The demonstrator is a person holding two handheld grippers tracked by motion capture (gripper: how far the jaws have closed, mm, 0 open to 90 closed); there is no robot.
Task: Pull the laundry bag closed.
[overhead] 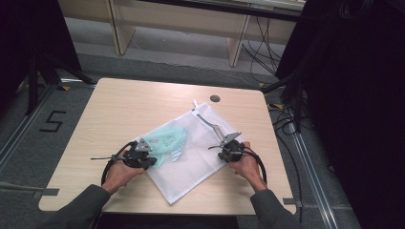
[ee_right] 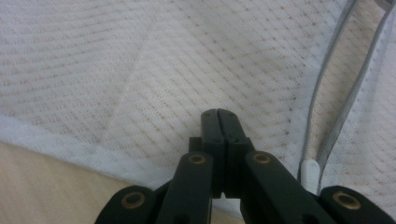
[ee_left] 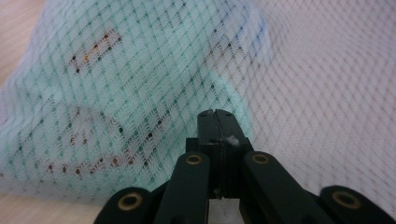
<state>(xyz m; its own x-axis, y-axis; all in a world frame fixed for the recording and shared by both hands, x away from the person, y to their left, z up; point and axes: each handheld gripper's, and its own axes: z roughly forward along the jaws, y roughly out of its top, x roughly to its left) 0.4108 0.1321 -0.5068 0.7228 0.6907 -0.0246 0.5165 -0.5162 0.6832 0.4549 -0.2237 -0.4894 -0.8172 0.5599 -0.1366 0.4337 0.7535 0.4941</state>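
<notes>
Mesh bag (overhead: 191,152) lies flat and diagonal mid-surface, far corner toward the small round grommet (overhead: 215,98), near corner toward the person. White mesh, grey zipper (overhead: 213,125) running along its far-right edge. A mint-green garment (overhead: 165,140) sits inside at the bag's left end, seen through the mesh; in the left gripper view it shows brownish print marks, too blurred to read

Left claw (overhead: 149,162) is on the bag's left edge just near the garment. Left gripper view: jaws pressed together, tip (ee_left: 215,114) against the mesh over the green cloth. Can't tell if it has mesh pinched or is just closed on top of it

Right claw (overhead: 220,151) is at the bag's right edge beside the zipper. Right gripper view: jaws closed (ee_right: 218,113), mesh under them, zipper tape (ee_right: 327,88) to the right with a white pull or end stop (ee_right: 308,171) close by. Not on the pull; can't tell if any mesh is caught

Progress, my read: garment is in the bag. Whether the zipper is done up or open I can't tell. Likely left: get the right claw on the pull, left claw holding the bag down

Writing: a "5" (overhead: 51,121) marked on the floor left of the surface (overhead: 119,109). No brand or label readable on bag or garment
</notes>
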